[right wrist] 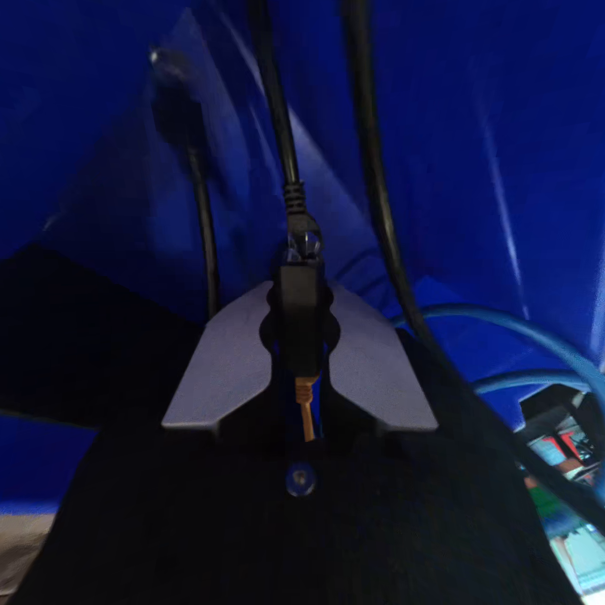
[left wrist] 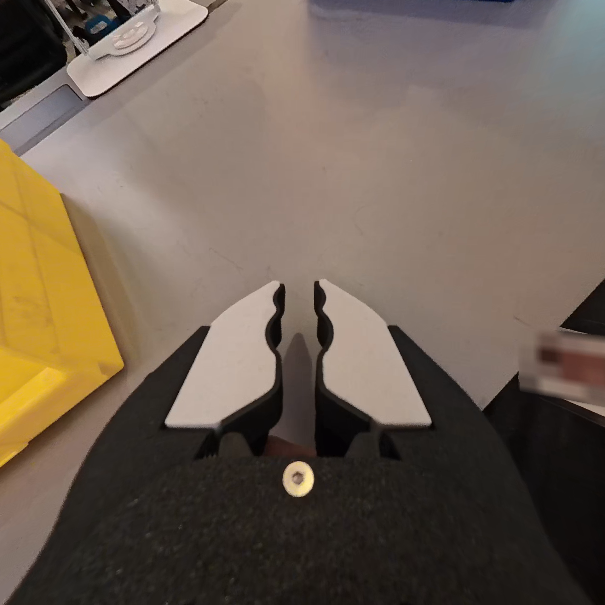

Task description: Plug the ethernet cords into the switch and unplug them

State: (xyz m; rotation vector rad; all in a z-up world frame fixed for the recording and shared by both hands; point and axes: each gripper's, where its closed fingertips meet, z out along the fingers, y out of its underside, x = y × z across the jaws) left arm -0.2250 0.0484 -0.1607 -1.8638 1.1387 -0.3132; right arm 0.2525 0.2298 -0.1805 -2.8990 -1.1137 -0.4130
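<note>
Here my right gripper clamps a small black coupler block joining a tan cord and a black ethernet cord inside a blue bin. Light, stiff body, fragile clip; hold the body. My left gripper hangs narrowly parted, empty, above the grey counter.

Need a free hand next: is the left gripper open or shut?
Open. The left gripper holds nothing; its fingers stand apart, with bare table visible in the gap.
</note>
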